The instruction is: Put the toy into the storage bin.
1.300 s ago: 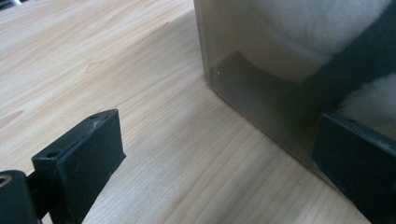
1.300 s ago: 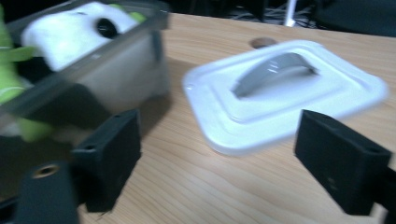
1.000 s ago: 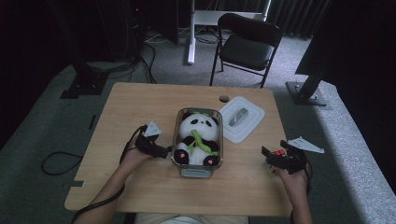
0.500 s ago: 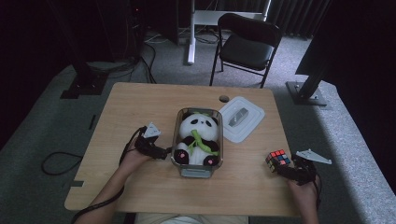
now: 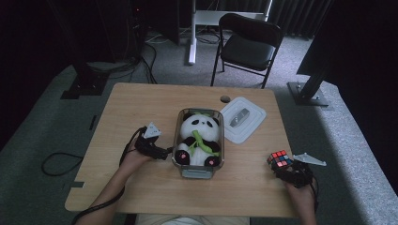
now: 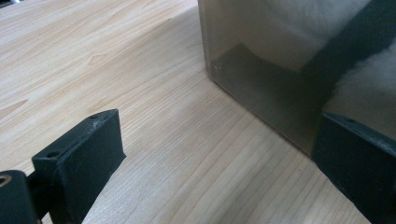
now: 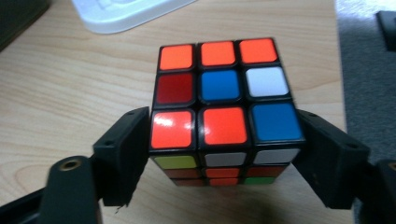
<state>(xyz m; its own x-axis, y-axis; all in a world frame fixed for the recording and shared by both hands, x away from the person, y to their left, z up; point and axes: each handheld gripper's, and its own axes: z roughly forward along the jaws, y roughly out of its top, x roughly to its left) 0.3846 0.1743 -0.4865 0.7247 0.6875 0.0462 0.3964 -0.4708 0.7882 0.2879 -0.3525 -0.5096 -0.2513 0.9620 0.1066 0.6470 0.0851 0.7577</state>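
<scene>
A: Where's the puzzle cube [image 7: 224,112] against your right gripper [image 7: 224,149]?

B: Right between its jaws. You've just been closing them, and both pads now sit against the cube's sides, pinching it on the table [image 5: 141,108] near your edge.

A: And your left gripper [image 6: 215,163]?

B: Its jaws are spread wide with bare wood between them. The clear container [image 6: 261,84] holding the plush panda [image 5: 199,138] stands just ahead, touching one jaw. The white lid [image 5: 243,118] lies beyond the cube.
</scene>
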